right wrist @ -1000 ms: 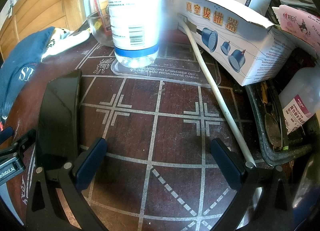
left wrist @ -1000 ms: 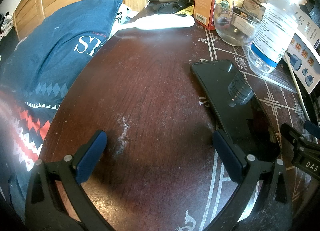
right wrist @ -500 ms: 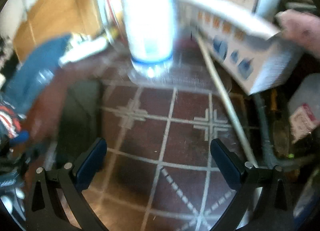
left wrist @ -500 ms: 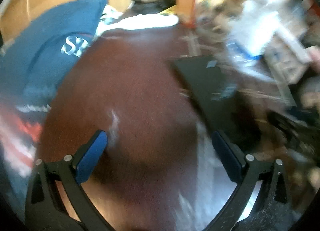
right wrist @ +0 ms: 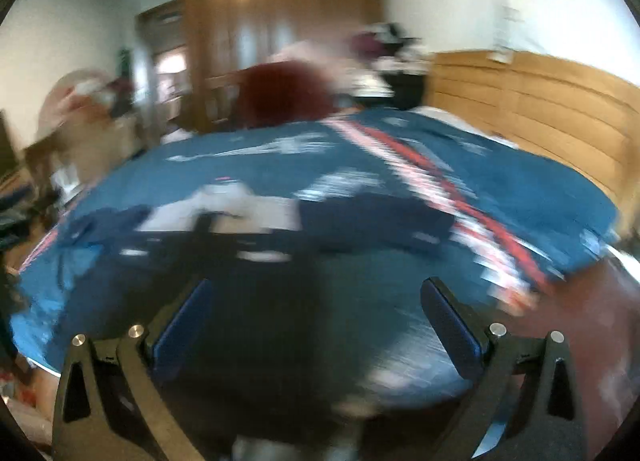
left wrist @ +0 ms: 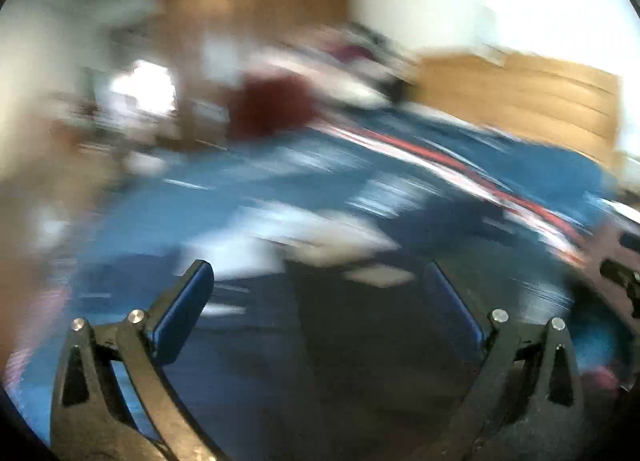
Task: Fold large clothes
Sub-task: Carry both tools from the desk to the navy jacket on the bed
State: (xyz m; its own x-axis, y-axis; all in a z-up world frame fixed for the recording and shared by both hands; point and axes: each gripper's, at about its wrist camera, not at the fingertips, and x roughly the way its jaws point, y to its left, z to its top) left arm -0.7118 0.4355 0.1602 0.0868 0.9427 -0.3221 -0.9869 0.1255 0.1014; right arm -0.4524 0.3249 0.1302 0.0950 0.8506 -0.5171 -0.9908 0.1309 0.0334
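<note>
Both views are smeared by motion. A bed under a blue cover (right wrist: 520, 189) with a red-and-white patterned band fills the middle of each view (left wrist: 552, 165). On the cover lie blurred garments: a dark navy piece (right wrist: 372, 213) and a white-and-dark piece (right wrist: 224, 213), also seen in the left wrist view as pale cloth (left wrist: 312, 225). My left gripper (left wrist: 318, 293) is open and empty above the cover's near part. My right gripper (right wrist: 316, 309) is open and empty too, short of the clothes.
A wooden headboard (right wrist: 540, 101) runs along the right. A tall wooden wardrobe (right wrist: 280, 21) stands behind the bed, with a dark red heap (right wrist: 284, 93) before it. Clutter sits at the left (right wrist: 88, 101). A dark brown table edge (right wrist: 592, 301) shows lower right.
Both grippers have swung left, away from the cluttered brown table with the phone and bottle, and now face the bed. Their jaws stay as wide as before.
</note>
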